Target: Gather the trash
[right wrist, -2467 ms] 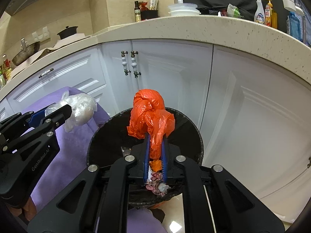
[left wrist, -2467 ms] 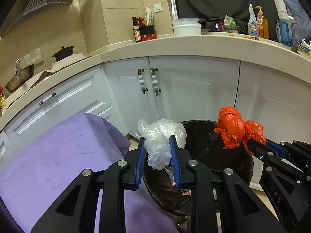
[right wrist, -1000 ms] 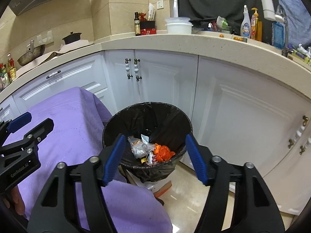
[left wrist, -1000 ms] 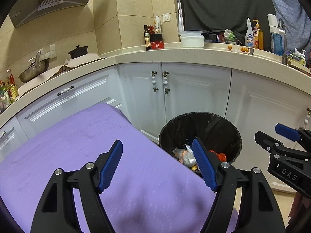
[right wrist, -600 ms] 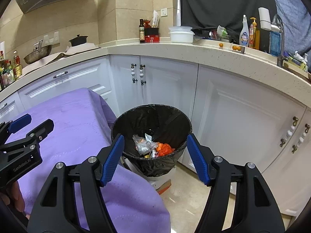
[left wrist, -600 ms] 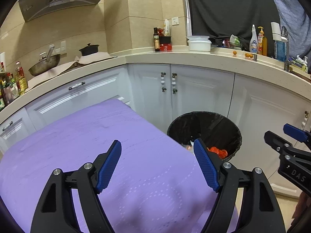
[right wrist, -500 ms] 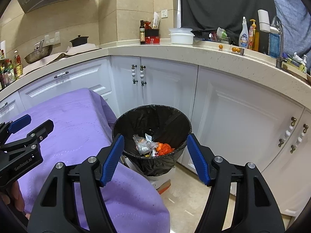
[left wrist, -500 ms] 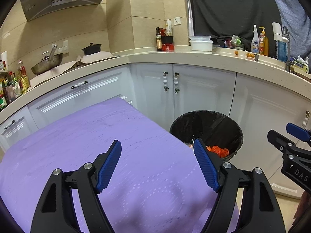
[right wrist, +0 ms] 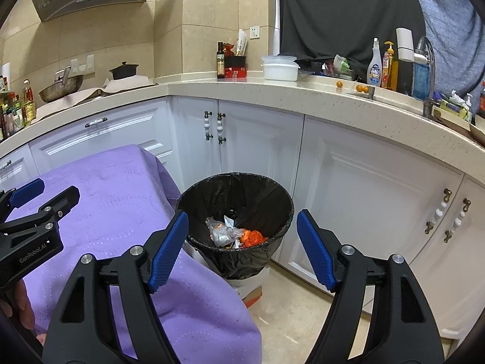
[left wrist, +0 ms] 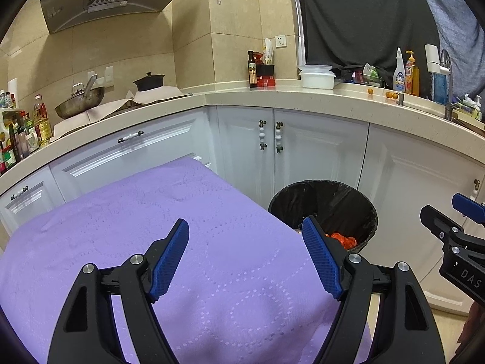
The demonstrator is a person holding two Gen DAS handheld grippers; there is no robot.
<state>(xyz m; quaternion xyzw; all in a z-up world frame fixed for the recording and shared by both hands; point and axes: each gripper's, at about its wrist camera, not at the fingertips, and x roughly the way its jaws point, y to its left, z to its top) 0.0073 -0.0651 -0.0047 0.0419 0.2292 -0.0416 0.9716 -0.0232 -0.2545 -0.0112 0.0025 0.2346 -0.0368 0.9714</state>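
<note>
Right wrist view: right claw (right wrist: 242,230) spread wide, gripping nothing, poised above the bin.
Left wrist view: left claw (left wrist: 245,245) equally wide apart and empty, over the purple cloth.
Table: draped in a purple cloth (left wrist: 169,230), its corner hanging just beside the bin.
Bin: black-lined trash bin (right wrist: 263,194) on the floor between table and cabinets.
Trash: orange bag (right wrist: 253,238) and crumpled clear plastic bag (right wrist: 219,232) lying together at the bottom of the bin.
Behind: white cabinets (right wrist: 257,142) under a pale counter (right wrist: 272,91) carrying a white tub (right wrist: 279,68), bottles and a wok (left wrist: 79,101).
</note>
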